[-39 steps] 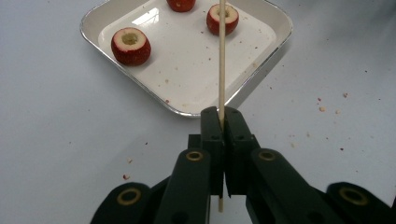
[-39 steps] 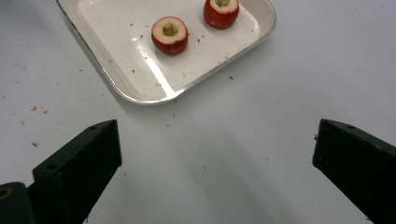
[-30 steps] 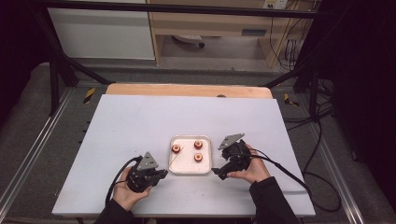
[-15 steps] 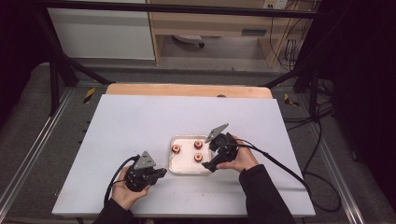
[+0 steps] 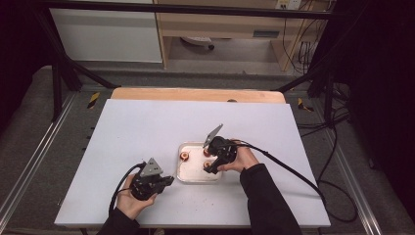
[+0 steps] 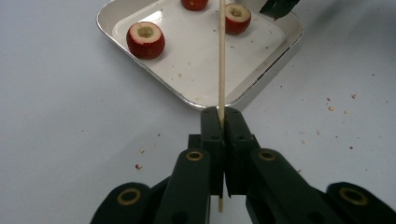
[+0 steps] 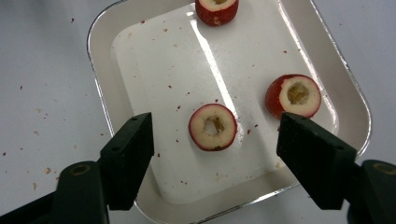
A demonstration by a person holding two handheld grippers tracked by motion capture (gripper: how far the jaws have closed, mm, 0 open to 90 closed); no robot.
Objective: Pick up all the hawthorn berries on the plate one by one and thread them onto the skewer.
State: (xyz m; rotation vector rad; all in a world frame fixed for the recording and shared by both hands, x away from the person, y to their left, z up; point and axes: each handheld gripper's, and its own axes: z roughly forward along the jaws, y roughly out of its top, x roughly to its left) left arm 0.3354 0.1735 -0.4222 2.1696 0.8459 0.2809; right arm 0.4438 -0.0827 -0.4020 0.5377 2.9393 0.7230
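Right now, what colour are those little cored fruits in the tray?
The cored fruits have red skin and pale cream flesh; the right gripper view shows it best.

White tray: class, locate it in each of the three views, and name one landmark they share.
High view: white tray at the centre of the table, nearer the front edge.
Left gripper view: top centre, behind the skewer.
Right gripper view: across the middle.
Shared landmark: three cored red fruits.
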